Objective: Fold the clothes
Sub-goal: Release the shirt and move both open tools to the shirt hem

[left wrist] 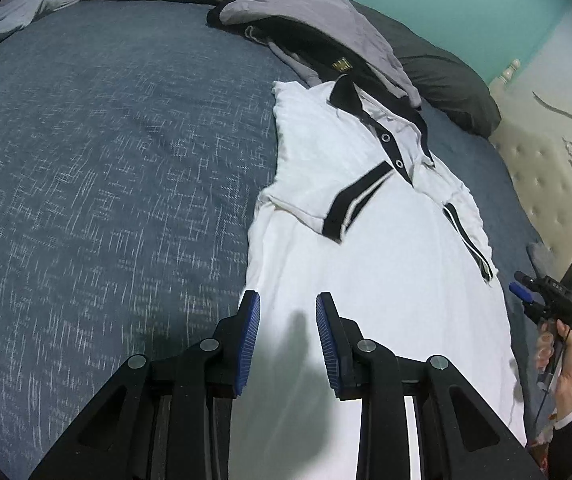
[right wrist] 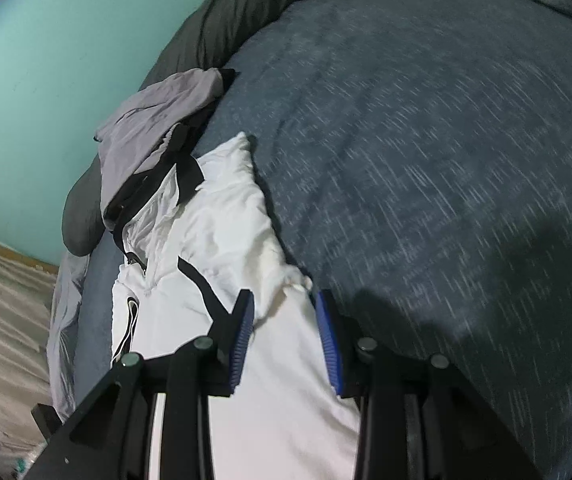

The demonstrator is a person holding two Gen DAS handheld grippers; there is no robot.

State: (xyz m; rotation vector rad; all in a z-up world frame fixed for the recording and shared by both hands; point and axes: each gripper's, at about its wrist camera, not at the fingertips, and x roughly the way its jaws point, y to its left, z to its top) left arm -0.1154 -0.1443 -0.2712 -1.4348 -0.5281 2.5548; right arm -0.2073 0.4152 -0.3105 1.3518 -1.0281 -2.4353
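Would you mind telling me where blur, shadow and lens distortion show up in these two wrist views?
Left wrist view: the blue bedspread is slightly smeared, the white polo shirt stays fairly crisp, and a grey shadow lies between the left gripper fingers. Right wrist view: the bedspread streaks diagonally with motion blur, with a dark shadow at lower right. Both views bulge fisheye-style, with black corners.

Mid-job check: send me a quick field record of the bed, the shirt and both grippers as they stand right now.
surface: blue bedspread
garment: white polo shirt, black collar, laid out, both sleeves folded inward
other clothes: grey pile beyond the collar
left gripper: open above the shirt's lower part, nothing between the pads
right gripper: open over the shirt's edge, holding nothing
pillows: dark pillow by the wall
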